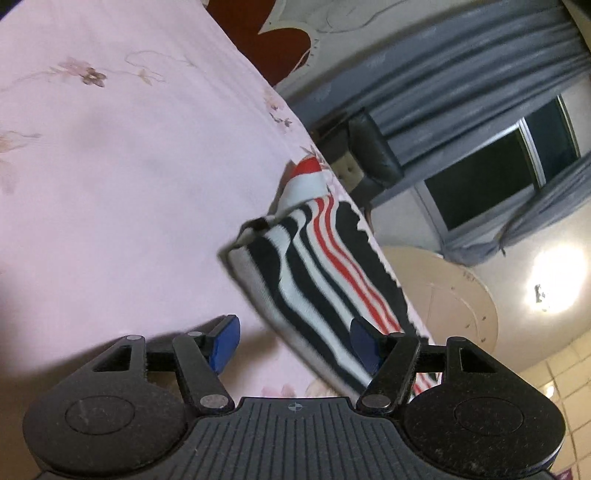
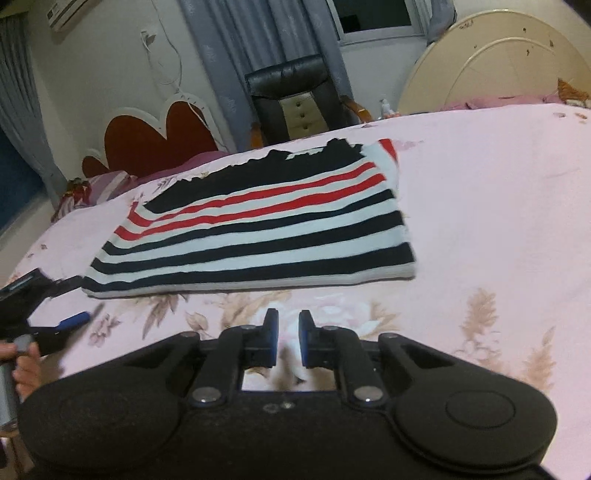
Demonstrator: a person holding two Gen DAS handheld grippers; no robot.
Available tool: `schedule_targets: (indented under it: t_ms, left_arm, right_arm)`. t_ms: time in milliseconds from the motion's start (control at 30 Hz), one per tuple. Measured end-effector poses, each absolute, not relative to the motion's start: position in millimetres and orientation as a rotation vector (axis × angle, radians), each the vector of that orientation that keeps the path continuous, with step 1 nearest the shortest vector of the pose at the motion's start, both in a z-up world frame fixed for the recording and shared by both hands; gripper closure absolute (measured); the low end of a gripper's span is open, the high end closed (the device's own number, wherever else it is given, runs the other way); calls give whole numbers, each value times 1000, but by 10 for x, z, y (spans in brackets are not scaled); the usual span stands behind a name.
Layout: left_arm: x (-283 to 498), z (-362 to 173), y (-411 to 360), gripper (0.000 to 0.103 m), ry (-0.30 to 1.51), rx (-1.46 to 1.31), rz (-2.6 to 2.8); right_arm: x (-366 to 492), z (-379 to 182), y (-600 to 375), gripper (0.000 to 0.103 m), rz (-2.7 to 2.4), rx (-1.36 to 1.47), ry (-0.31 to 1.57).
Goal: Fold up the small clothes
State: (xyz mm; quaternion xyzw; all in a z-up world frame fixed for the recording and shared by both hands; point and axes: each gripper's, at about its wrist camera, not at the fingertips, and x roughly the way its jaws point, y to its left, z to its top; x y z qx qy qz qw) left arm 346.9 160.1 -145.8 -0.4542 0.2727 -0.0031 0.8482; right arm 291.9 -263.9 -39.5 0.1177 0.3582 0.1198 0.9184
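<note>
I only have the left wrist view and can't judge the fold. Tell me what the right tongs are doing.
Observer: The right tongs hold nothing; a narrow gap shows between them, above the sheet, short of the shirt.
Operator: Describe the shirt's whole shape.
Observer: It lies flat as a folded rectangle, stripes running left to right.
Operator: Place my tongs against it.
Observer: The left tongs sit open at its near left corner.

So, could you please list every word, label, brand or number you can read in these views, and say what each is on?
None can be read.
Striped garment: stripes only, no print.
Pink bedsheet: flower pattern only.
Left gripper base: a small crosshair mark, no lettering.
Wall air conditioner: too blurred to tell.
</note>
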Motion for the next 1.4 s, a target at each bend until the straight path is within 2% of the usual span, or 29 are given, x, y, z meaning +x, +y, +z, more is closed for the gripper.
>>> schedule_targets:
  t_ms: [333,400,433,467,500,667,800,900,1067,1133,1400]
  left_arm:
    - [4130,-1496,1586,39,495,-981,46]
    - [4241,-1493,1592,45,503,-963,59]
    - [4275,-1500,1601,53,509,-954,65]
    - [4285,-1515,1629,67,516,-954,77]
    - [4273,-1545,1670,72,522,-964,89]
    - [4303,-1538,1689,83,514,-966,68]
    - [4199,-1409,1706,83,391,-1016,3]
    - [4264,-1606,1782,83,486,-1062,48]
    - [4261,-1672,1807,83,476,-1070,24]
    - [4291,-1674,1799,83,474,-1076,23]
    - [4197,-1593,1852,83,476,-1089,-6]
  right_arm:
    - [3334,-447,-2606,90,288,303,735]
    - [3493,-455,-2591,94,302,322,732]
    - [3580,-457,-2565,96,312,326,730]
    - [3663,-461,-2533,97,323,330,728]
    - [3750,-462,-2494,97,335,337,724]
    - [4140,-476,-2193,98,389,333,712]
    - [4364,-512,-1955,98,415,306,724]
    - [4454,-609,-1863,98,421,289,755]
    - [4395,-581,-1851,99,433,258,732]
    - [4413,-663,-1818,103,416,226,760]
    - [4441,-721,-1871,103,419,241,762]
